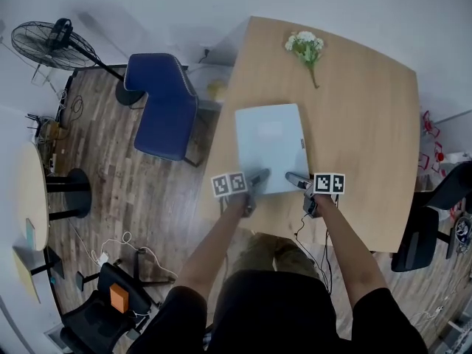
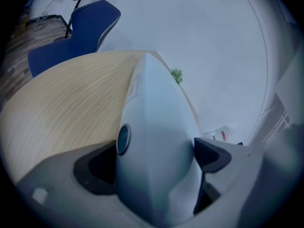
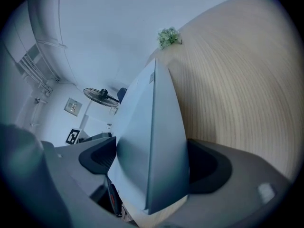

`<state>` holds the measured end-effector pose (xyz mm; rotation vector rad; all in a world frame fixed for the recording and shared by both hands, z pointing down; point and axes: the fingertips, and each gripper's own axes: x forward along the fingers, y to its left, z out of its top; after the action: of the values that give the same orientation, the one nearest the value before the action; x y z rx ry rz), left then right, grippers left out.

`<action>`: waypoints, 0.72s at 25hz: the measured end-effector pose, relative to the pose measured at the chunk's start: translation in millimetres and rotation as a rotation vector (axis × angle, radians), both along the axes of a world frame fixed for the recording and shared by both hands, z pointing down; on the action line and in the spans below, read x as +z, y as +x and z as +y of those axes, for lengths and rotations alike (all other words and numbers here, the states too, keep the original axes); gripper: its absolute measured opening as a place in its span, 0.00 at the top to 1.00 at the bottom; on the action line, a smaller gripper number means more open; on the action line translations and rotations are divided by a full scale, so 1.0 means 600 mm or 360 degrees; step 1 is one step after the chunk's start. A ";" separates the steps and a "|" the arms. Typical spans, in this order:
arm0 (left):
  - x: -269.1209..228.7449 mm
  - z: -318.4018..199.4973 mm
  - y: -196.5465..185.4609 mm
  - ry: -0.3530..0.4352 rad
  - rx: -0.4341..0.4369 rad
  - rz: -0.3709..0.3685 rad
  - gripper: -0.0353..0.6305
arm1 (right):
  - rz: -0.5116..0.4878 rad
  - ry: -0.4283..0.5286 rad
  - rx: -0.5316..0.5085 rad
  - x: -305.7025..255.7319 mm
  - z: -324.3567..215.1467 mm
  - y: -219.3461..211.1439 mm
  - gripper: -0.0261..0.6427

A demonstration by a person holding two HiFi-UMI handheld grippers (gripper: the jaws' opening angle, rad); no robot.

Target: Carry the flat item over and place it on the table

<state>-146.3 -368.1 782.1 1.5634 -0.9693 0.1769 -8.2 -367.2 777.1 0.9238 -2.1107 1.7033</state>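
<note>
Setting down a pale flat item (image 1: 270, 146), a person works two hand-held grippers at the near edge of a wooden table (image 1: 369, 109). The item lies flat on the tabletop, its far end well short of a sprig of flowers (image 1: 306, 46) and its near edge close to the table's front. The left gripper (image 1: 258, 177) has its jaws spread wide, with the item's corner between them but seemingly unclamped. The right gripper (image 1: 293, 178) appears closed on the other near corner, its pads meeting both faces.

With the item apparently at rest, the placement looks nearly done. A clean finish likely calls for freeing the right corner, then drawing both tools straight back and level. A pad that catches could drag the item toward the table's front edge.
</note>
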 end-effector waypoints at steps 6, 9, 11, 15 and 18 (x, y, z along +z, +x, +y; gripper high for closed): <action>0.005 0.007 -0.004 0.0023 0.0014 -0.0079 0.20 | 0.0017 -0.0030 -0.0001 0.010 0.012 0.005 0.28; 0.003 0.006 -0.006 0.0034 0.0019 -0.0059 0.20 | 0.0014 -0.0018 0.0020 0.008 0.012 0.005 0.28; 0.002 0.005 -0.011 0.0038 -0.0001 -0.0045 0.20 | 0.0023 -0.0004 0.0014 0.004 0.010 0.004 0.28; -0.004 0.012 -0.021 0.0050 -0.0009 -0.0008 0.20 | 0.0053 0.0013 -0.0023 0.000 0.019 0.011 0.31; -0.021 0.031 -0.030 0.0092 0.0023 -0.0003 0.20 | 0.0003 0.0092 -0.0036 -0.021 0.028 0.016 0.30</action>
<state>-164.6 -349.7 769.2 1.6237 -0.9723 0.1618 1.5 -350.6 764.6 0.9140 -2.1711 1.6379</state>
